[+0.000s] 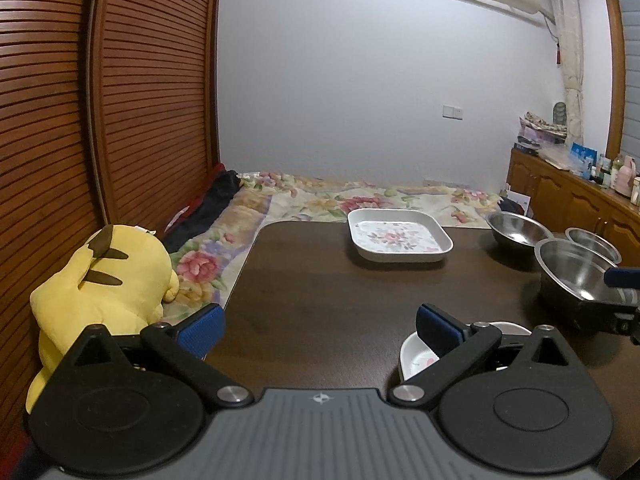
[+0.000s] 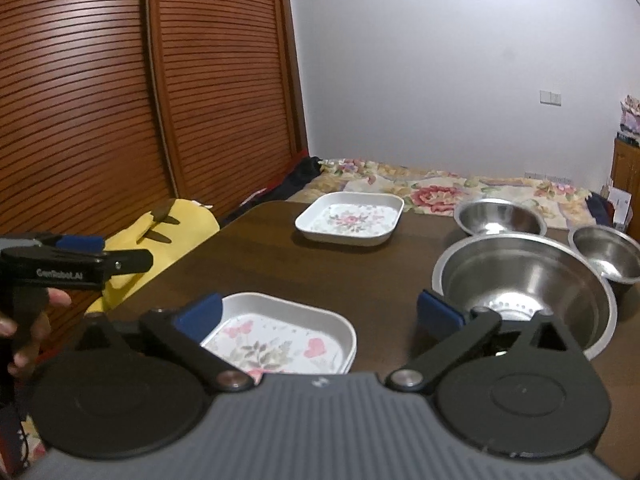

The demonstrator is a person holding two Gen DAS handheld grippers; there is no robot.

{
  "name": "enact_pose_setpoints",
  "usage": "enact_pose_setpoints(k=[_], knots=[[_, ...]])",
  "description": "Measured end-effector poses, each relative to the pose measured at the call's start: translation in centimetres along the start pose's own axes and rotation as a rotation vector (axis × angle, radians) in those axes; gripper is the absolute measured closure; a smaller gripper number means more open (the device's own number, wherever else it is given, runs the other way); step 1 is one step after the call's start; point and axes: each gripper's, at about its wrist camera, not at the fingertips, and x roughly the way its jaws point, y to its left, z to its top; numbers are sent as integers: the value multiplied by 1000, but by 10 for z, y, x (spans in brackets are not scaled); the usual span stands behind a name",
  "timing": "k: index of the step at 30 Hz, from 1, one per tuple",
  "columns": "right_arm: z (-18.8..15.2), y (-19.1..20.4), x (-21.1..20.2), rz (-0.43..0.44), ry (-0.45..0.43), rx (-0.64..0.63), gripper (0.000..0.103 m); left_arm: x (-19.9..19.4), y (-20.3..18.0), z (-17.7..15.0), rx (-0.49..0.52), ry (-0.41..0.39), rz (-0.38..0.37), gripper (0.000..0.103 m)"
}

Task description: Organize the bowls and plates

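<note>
Standing on the dark table: two square plates and three steel bowls are seen, none of them stacked.
Table (image 1: 320,292): a dark brown top, seen from both wrist views, with a floral bedspread (image 1: 360,200) beyond its far edge.
Far plate (image 1: 399,239): a white square plate with a flower print is set near the far edge, well apart from both grippers.
Near plate (image 2: 280,338): a second square floral plate lies at the near edge, in front of the right gripper and towards its left finger; in the left wrist view only a corner of it is seen behind the right finger.
Large bowl (image 2: 524,280): the widest steel bowl is placed right of the near plate, just beyond the right finger of the right gripper; contact cannot be told.
Back bowl (image 2: 500,216): a smaller steel bowl is set behind the large one, near the far edge.
Small bowl (image 2: 606,254): the smallest is found at the far right, just beside the large bowl.
Left gripper (image 1: 318,332): the jaws are spread wide over bare table top and nothing is held.
Right gripper (image 2: 320,318): the jaws are spread wide and nothing is clamped.
Hand (image 2: 24,332): fingers are seen on the left gripper's handle at the left edge.
Plush toy (image 1: 100,288): a yellow toy is lying left of the table, below slatted wooden doors (image 1: 120,100).
</note>
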Motion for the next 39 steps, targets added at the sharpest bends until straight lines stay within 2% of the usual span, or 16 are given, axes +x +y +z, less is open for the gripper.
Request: enact_pose_setpoints(k=[8,14,21,24,27,29,30,32,34,39], knots=[[34,-1,22,-18,-9,-55,0,33,0,26,-12,-25,-43,0],[67,-15,48,-30,-1,-54,0,66,-3,55,30,-43,-66,0],[92,-32,79,-11,46,-44,0,112,-2,80,57,-8,-102,1],[101,-35,100,2,80,-38,0,132,-3,88,66,14,-126,5],[107,-39,125,19,121,-26,1,154,-5,93,65,47,-158,16],[109,-43,139,36,161,3,15,166,-6,95,64,69,-165,21],[110,-45,148,44,187,19,26,171,-6,95,64,73,-165,23],[109,-48,163,47,217,23,30,182,-9,94,79,85,-162,30],[107,-48,174,30,243,10,44,193,-11,94,101,103,-152,32],[104,-63,204,0,320,43,60,219,-13,91,118,148,-156,38]])
